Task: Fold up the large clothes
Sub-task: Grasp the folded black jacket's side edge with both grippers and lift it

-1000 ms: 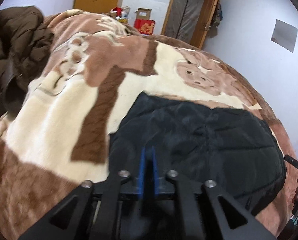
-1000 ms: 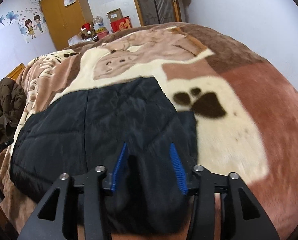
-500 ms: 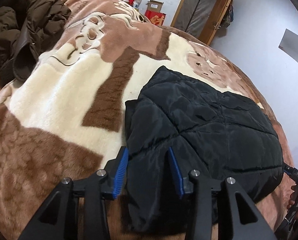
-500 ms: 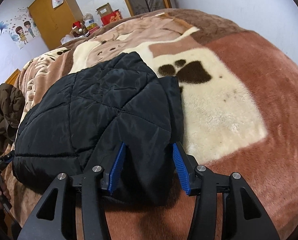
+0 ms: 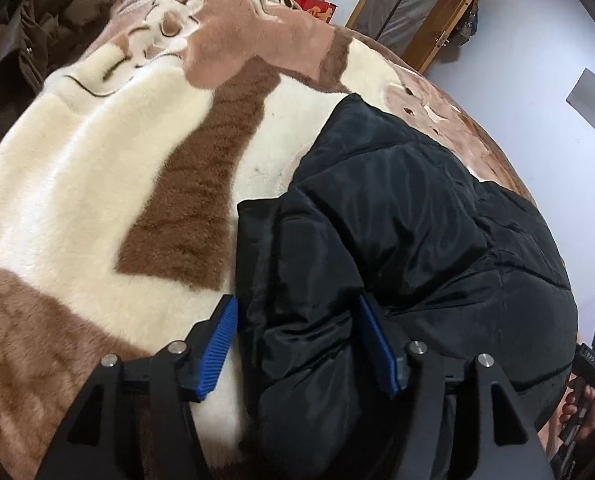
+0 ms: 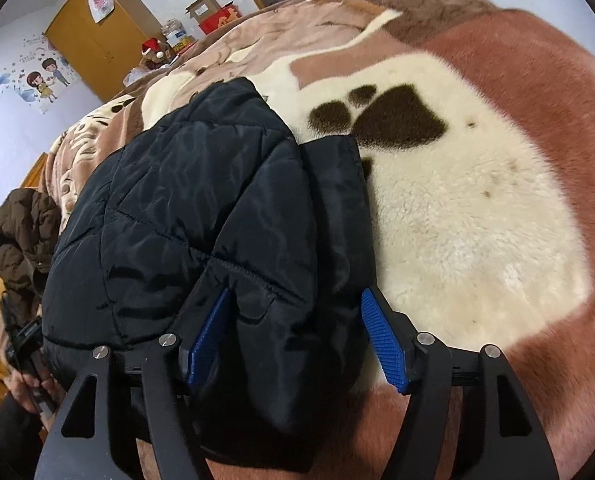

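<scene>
A black quilted jacket (image 5: 417, 220) lies folded on the plush brown and cream blanket (image 5: 77, 200). My left gripper (image 5: 297, 340) is low over the jacket's near left corner. Its jaws are opening, and a fold of fabric lies loose between the blue pads (image 5: 217, 340). In the right wrist view the same jacket (image 6: 201, 200) fills the left half. My right gripper (image 6: 295, 340) straddles its near right corner, and its jaws are opening too. The left pad sits against the fabric, while the right pad (image 6: 383, 344) stands clear over the blanket (image 6: 477, 220).
A brown puffer coat (image 5: 37, 20) is heaped at the bed's far left, and the right wrist view shows it as the brown coat (image 6: 17, 232) at its left edge. A hand (image 5: 581, 396) holds the other gripper at the right rim. A yellow wardrobe (image 6: 93, 36) and boxes (image 6: 213, 12) stand beyond the bed.
Both grippers sank toward the bed with the jacket's near edge. The left jaws, shut on fabric a second ago, spread apart. The right jaws widened as well.
</scene>
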`<state>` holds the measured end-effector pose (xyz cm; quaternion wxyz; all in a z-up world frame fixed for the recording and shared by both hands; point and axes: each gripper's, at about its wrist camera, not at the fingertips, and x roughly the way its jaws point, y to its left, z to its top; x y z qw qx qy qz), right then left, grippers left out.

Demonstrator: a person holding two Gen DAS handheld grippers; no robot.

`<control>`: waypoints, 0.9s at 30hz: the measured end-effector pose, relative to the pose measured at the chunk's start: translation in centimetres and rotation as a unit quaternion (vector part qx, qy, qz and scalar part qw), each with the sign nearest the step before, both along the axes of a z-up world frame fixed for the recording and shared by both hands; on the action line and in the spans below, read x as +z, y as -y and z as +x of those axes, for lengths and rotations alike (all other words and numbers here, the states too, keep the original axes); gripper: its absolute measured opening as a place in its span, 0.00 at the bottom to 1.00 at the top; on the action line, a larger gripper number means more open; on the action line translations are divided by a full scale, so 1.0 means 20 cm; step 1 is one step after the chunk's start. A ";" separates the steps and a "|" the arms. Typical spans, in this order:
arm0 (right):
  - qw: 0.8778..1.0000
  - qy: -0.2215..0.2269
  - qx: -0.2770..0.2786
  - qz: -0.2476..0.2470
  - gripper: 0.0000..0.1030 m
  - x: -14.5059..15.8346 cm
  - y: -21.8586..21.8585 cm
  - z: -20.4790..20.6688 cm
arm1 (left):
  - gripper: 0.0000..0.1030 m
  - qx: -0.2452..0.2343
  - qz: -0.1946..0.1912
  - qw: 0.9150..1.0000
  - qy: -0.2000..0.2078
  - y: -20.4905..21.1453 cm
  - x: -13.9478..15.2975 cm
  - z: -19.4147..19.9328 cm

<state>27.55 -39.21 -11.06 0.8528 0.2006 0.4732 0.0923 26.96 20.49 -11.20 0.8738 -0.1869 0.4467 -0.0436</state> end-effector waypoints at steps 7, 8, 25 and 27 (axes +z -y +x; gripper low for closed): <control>1.000 -0.012 0.000 0.026 0.65 -0.03 0.01 0.02 | 0.66 0.011 -0.041 0.999 -0.014 -0.03 -0.05 0.00; 1.000 -0.012 0.003 0.026 0.65 -0.03 0.01 0.01 | 0.65 0.015 -0.049 0.999 -0.014 -0.03 -0.06 -0.01; 0.997 -0.014 0.014 0.078 0.72 -0.12 0.05 0.09 | 0.67 -0.002 -0.087 0.996 -0.025 -0.03 -0.14 0.05; 0.996 -0.023 0.012 0.085 0.72 -0.12 0.04 0.07 | 0.67 0.000 -0.092 0.995 -0.026 -0.03 -0.14 0.05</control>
